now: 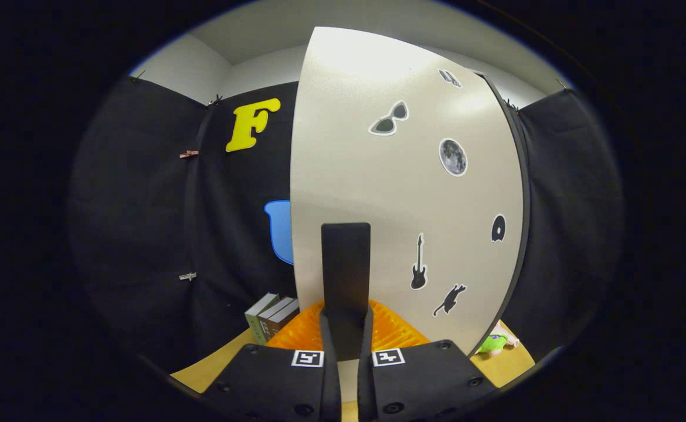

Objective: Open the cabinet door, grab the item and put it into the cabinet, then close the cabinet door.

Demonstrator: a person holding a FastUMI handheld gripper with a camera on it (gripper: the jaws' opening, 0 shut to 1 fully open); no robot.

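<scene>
As the gripper (pixel 346 346) is clamped on the black door handle (pixel 346 281), the sticker-covered cabinet door (pixel 390 193) is seen swung ajar; the rigid handle is judged a firm hold. A soft, light plush toy (pixel 495 341) lies beyond the door's edge.

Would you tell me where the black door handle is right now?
In the gripper view, the black door handle stands upright on the white cabinet door, its lower end between the claw's closed fingers.

Three books (pixel 272 319), six stickers (pixel 453 156)
</scene>
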